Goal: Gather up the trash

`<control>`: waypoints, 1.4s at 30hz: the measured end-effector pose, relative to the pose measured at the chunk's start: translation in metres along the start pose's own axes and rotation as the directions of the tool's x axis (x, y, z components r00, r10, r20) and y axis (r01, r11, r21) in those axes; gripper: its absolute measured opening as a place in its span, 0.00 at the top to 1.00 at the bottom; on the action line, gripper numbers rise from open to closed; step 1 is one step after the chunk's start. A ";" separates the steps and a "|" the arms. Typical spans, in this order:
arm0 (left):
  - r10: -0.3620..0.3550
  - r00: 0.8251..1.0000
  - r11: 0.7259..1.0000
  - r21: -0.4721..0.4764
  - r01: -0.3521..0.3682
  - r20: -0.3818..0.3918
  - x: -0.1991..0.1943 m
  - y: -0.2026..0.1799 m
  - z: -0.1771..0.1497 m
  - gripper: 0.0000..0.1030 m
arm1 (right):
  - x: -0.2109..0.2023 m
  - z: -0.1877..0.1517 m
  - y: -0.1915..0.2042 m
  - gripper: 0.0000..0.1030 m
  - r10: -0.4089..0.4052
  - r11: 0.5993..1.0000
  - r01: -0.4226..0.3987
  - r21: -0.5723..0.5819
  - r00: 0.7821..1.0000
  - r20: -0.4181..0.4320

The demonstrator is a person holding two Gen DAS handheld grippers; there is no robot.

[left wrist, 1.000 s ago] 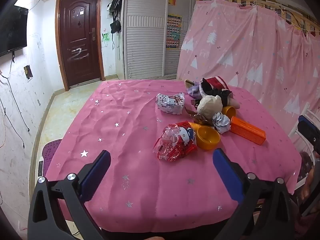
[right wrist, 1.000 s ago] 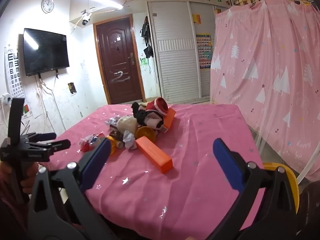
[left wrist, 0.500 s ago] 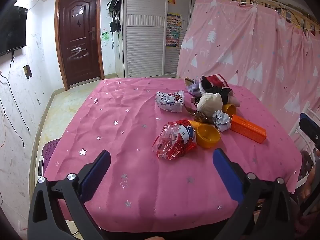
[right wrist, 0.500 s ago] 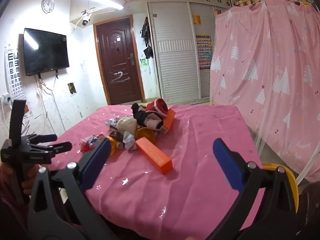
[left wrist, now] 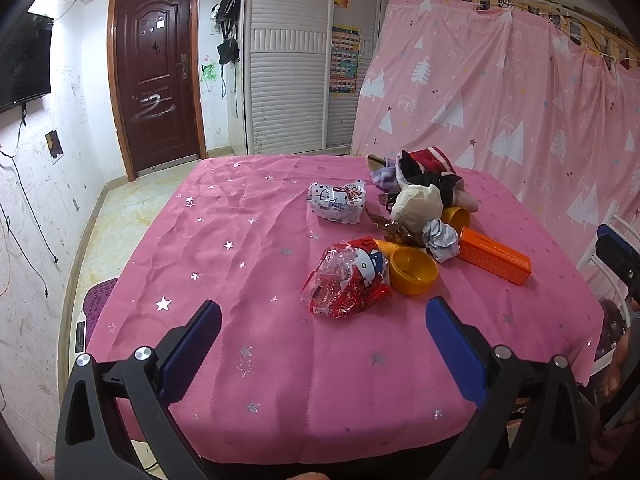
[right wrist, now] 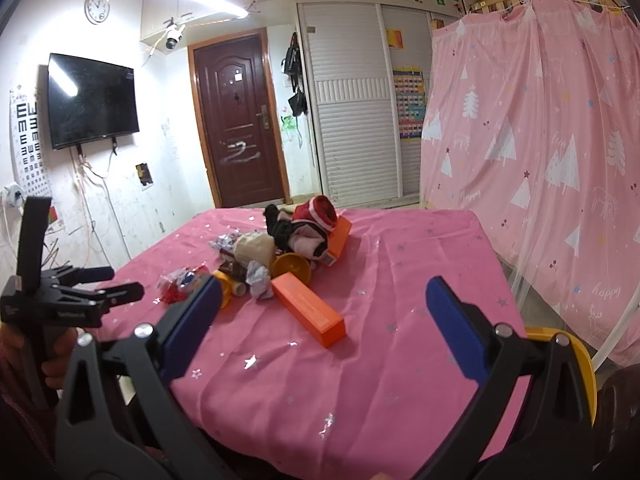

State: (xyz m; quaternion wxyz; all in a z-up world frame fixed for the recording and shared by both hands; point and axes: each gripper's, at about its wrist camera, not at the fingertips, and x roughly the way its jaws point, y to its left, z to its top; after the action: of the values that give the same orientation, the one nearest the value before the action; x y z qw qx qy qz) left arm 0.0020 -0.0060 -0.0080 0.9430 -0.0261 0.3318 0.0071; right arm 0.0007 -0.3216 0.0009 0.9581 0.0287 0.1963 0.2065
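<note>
Over a pink star-print tablecloth (left wrist: 248,264), two hand-held grippers are hovering, both spread wide and holding nothing.

The left gripper (left wrist: 323,344) is pointing at a red cartoon-print plastic wrapper (left wrist: 347,280) that is lying just beyond its blue fingers (left wrist: 192,350). A yellow bowl (left wrist: 412,270) is touching the wrapper's right side, and a crumpled foil ball (left wrist: 441,238) and a long orange box (left wrist: 494,255) are lying beside it. Behind them, a white printed packet (left wrist: 338,201), a cream ball and a heap of red and black cloth (left wrist: 426,172) are sitting. The right gripper (right wrist: 323,344) is facing the same pile from the table's other side, with the orange box nearest it.
</note>
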 end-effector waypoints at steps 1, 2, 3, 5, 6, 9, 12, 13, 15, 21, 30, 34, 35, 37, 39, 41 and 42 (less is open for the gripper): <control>0.000 1.000 1.000 0.000 0.000 0.000 0.000 0.000 0.000 0.07 | 0.000 0.000 0.000 0.05 0.000 1.000 0.000 -0.001 1.000 0.000; -0.001 1.000 1.000 0.001 0.001 -0.001 0.000 0.000 0.000 0.07 | 0.000 -0.001 0.001 0.05 -0.001 1.000 0.001 -0.001 1.000 -0.001; -0.001 1.000 1.000 0.001 0.001 -0.001 0.000 -0.001 0.000 0.07 | 0.000 -0.001 0.001 0.05 -0.001 1.000 0.001 0.000 1.000 0.003; -0.001 1.000 1.000 0.001 0.001 -0.001 0.000 -0.001 0.000 0.07 | -0.002 0.000 -0.001 0.05 0.000 1.000 0.000 0.002 1.000 0.002; -0.002 1.000 1.000 0.001 0.002 -0.002 0.000 -0.001 0.000 0.07 | -0.002 -0.001 0.000 0.05 0.000 1.000 0.000 -0.001 1.000 0.004; -0.002 1.000 1.000 0.001 0.002 -0.002 0.000 -0.001 0.000 0.07 | -0.002 0.000 0.000 0.05 0.000 1.000 0.000 -0.001 1.000 0.003; -0.001 1.000 1.000 0.002 0.001 -0.002 0.000 -0.001 0.000 0.07 | -0.003 -0.001 -0.001 0.05 0.000 1.000 0.000 -0.002 1.000 0.004; -0.001 1.000 1.000 0.001 0.001 -0.002 0.000 -0.001 0.000 0.07 | -0.003 -0.001 -0.001 0.05 0.000 1.000 0.000 -0.001 1.000 0.004; -0.001 1.000 1.000 0.001 0.001 -0.002 0.000 -0.002 0.000 0.07 | -0.003 -0.001 0.000 0.05 0.000 1.000 0.000 -0.002 1.000 0.005; -0.004 1.000 1.000 0.002 0.004 -0.002 -0.001 -0.001 0.000 0.07 | -0.002 -0.001 0.000 0.05 0.000 1.000 0.000 -0.003 1.000 0.003; -0.003 1.000 1.000 0.003 0.003 -0.003 -0.001 -0.002 0.000 0.07 | -0.002 -0.001 0.000 0.05 -0.001 1.000 0.001 -0.004 1.000 0.006; -0.004 1.000 1.000 0.003 0.004 -0.004 -0.002 -0.002 0.000 0.07 | -0.002 0.000 0.001 0.05 -0.001 1.000 0.001 -0.004 1.000 0.005; -0.005 1.000 1.000 0.003 0.005 -0.004 -0.002 -0.002 0.000 0.07 | -0.003 0.000 0.001 0.05 -0.001 1.000 0.001 -0.005 1.000 0.005; -0.004 1.000 1.000 0.003 0.005 -0.004 -0.002 -0.002 0.000 0.07 | -0.003 0.000 0.000 0.05 -0.002 1.000 0.002 -0.005 1.000 0.006; -0.006 1.000 1.000 0.004 0.006 -0.005 -0.002 -0.002 0.000 0.07 | -0.003 -0.001 0.000 0.05 0.001 1.000 -0.001 -0.004 1.000 0.008; -0.006 1.000 1.000 0.005 0.006 -0.007 -0.002 -0.003 -0.001 0.07 | -0.003 0.000 0.003 0.05 -0.001 1.000 0.001 -0.007 1.000 0.007; -0.007 1.000 1.000 0.007 0.007 -0.008 -0.002 -0.003 -0.001 0.07 | -0.003 0.000 0.003 0.05 0.000 1.000 0.001 -0.006 1.000 0.010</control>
State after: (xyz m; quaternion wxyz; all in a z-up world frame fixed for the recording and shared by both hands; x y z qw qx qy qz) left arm 0.0000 -0.0091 -0.0074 0.9417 -0.0241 0.3356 0.0027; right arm -0.0028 -0.3202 0.0024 0.9592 0.0268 0.1911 0.2066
